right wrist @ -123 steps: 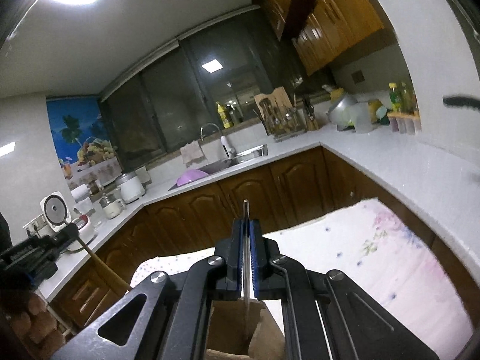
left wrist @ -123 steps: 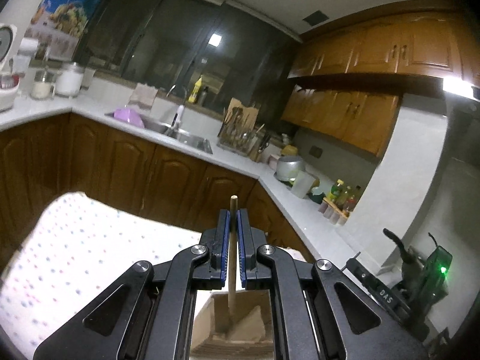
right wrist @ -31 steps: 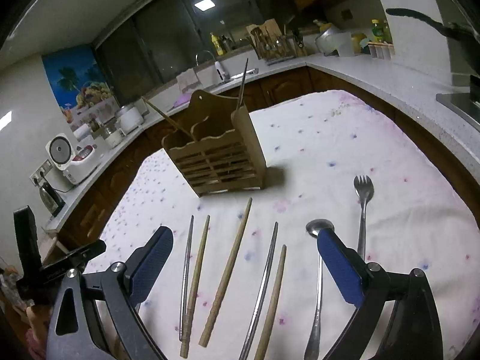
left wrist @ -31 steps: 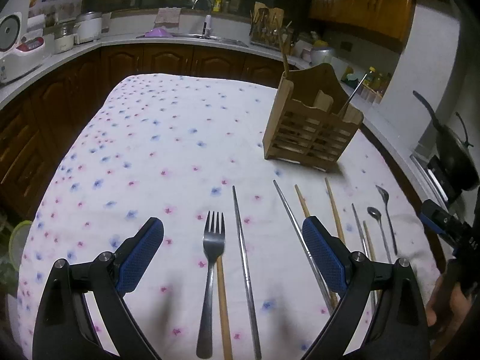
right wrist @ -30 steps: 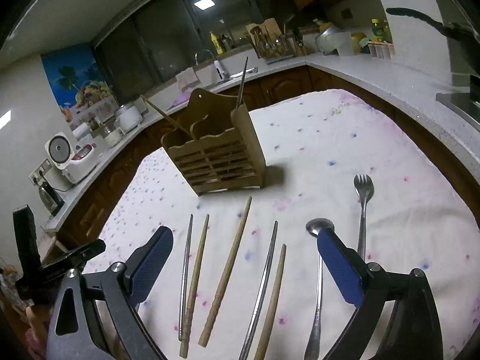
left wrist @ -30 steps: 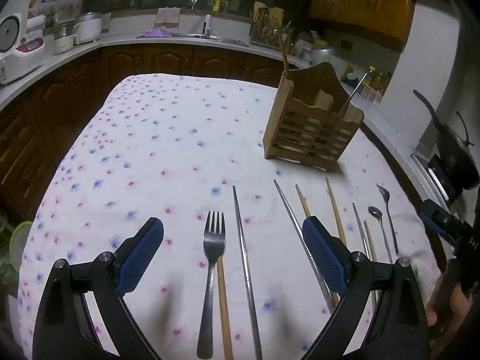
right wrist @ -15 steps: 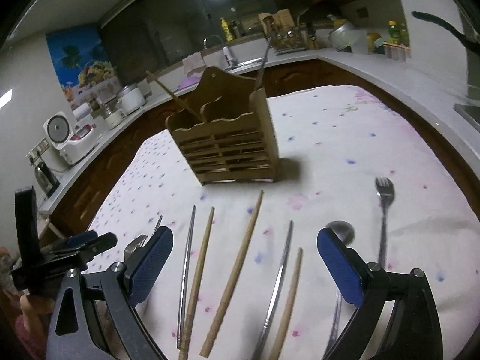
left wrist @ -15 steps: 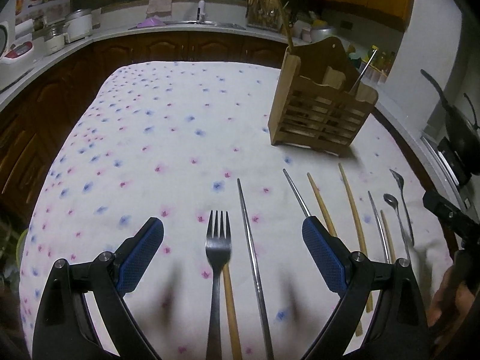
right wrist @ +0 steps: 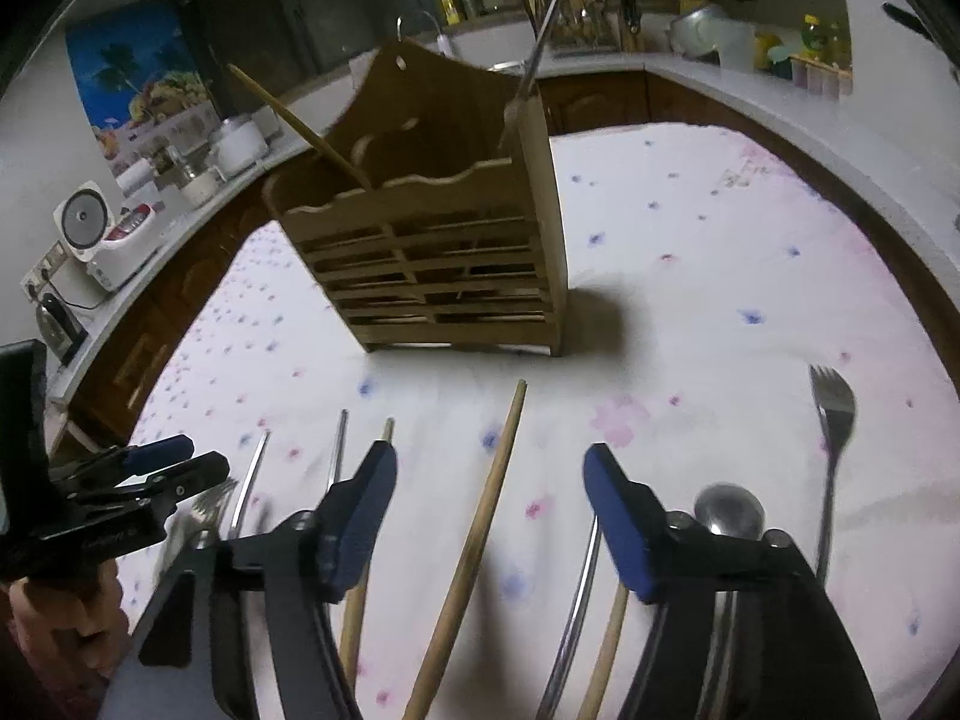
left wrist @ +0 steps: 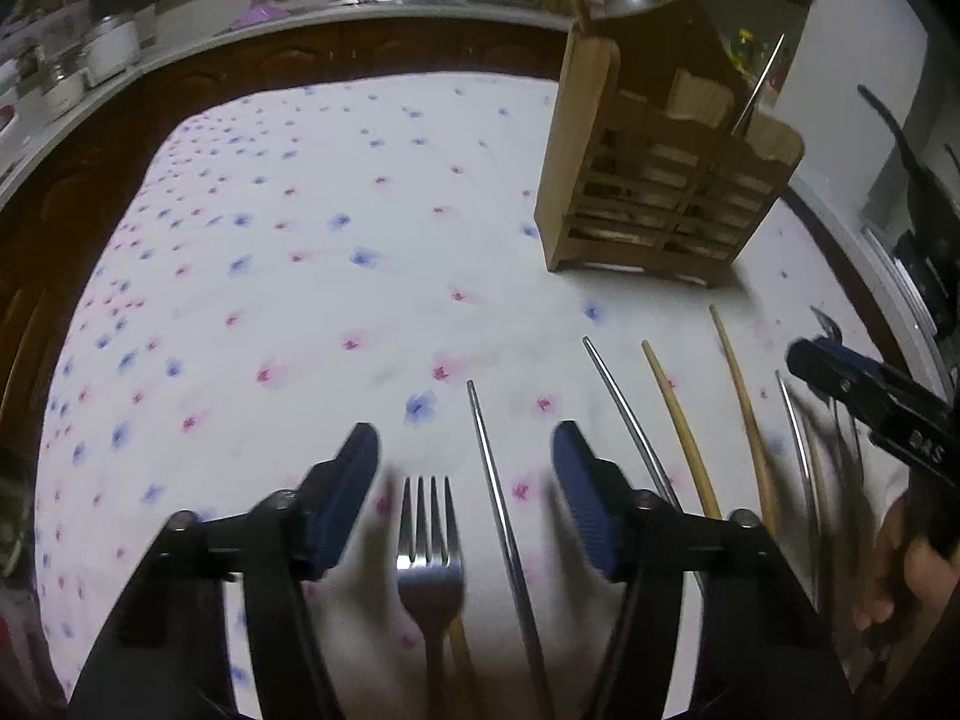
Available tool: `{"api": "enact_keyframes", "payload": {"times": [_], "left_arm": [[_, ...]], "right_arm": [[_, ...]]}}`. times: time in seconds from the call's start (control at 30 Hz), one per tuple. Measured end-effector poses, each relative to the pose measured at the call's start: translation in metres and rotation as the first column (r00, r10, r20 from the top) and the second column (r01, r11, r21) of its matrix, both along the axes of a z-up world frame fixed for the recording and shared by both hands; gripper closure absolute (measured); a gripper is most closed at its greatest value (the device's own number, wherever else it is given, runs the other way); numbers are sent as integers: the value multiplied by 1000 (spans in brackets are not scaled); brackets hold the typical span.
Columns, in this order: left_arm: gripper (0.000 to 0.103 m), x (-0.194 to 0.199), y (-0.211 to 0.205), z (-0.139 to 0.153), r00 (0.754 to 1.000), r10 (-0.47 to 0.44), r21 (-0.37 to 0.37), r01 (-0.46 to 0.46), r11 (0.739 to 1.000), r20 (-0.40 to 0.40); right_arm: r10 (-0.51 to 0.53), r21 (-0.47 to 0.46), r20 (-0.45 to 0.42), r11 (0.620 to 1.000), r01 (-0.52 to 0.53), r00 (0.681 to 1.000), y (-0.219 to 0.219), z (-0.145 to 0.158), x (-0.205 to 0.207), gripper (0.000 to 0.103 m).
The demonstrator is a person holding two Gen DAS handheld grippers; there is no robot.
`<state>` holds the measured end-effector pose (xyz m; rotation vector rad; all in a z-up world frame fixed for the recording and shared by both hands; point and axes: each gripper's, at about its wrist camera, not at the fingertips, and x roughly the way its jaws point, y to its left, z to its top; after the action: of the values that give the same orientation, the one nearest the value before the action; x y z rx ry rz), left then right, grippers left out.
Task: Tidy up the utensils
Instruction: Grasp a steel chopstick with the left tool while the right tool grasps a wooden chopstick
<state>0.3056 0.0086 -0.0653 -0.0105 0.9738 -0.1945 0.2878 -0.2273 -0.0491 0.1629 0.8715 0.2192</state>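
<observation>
Several utensils lie in a row on the flowered tablecloth (left wrist: 288, 252). In the left wrist view a steel fork (left wrist: 429, 546) and a metal chopstick (left wrist: 501, 498) lie between the closing jaws of my left gripper (left wrist: 465, 480); the pads touch neither. In the right wrist view my right gripper (right wrist: 489, 504) is also closing, with a wooden chopstick (right wrist: 480, 534) between its jaws, untouched. Behind the row stands the wooden slatted holder (right wrist: 432, 252), with a wooden chopstick (right wrist: 288, 114) and a metal one (right wrist: 546, 18) in it. A spoon (right wrist: 729, 510) and a second fork (right wrist: 831, 420) lie at the right.
More wooden chopsticks (left wrist: 681, 420) and metal ones lie between the two grippers. The other gripper (left wrist: 864, 396) and a hand show at the right edge of the left wrist view. A rice cooker (right wrist: 102, 240) stands on the counter behind. A dark pan handle (left wrist: 894, 132) juts in beyond the table's right edge.
Both grippers have moved forward and down toward the row of utensils. Their jaws have narrowed from wide open. The holder looks nearer in both views.
</observation>
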Motion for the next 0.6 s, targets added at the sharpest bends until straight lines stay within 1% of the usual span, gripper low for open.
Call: {"api": "enact_keyframes", "payload": {"times": [0.13,0.2,0.27,0.3,0.33,0.37,0.4,0.47,0.5,0.53,0.57,0.6], "left_arm": [[51,14,-7,-8,998,-28,26,29,999,-48],[52,18,-11,-14,996,-38,39,41,998,-77],[56,21,-13,-22,993,-40,52,46,998,-112],[60,20,-15,-24,993,-43,68,50,996,-107],[60,20,-17,-24,993,-48,83,57,995,-105],[60,20,-19,-24,994,-52,96,61,993,-100],[62,20,-21,-24,994,-57,104,67,992,-96],[71,20,-23,-25,995,-63,111,72,991,-83],[78,20,-24,-24,995,-65,111,74,991,-77],[86,20,-25,-24,995,-66,111,74,991,-75],[91,20,-25,-24,995,-65,112,73,991,-72],[96,21,-25,-24,996,-61,110,68,992,-71]], "right_arm": [[5,-9,-50,1000,-6,999,3,-10,24,51],[11,-28,-65,1000,-13,998,8,-14,33,54],[14,-55,-86,998,-19,996,12,-20,41,59],[15,-68,-97,997,-22,995,14,-23,45,62],[13,-90,-115,996,-23,993,16,-28,49,65],[12,-109,-133,994,-27,991,19,-34,52,66],[16,-134,-105,991,-30,994,22,-35,51,68],[20,-192,-100,981,-39,995,30,-36,50,69],[24,-212,-97,976,-44,995,34,-36,49,71],[33,-222,-93,974,-53,995,38,-36,47,78],[41,-223,-90,973,-61,995,39,-36,46,82],[48,-224,-88,972,-67,995,40,-35,43,91]]}}
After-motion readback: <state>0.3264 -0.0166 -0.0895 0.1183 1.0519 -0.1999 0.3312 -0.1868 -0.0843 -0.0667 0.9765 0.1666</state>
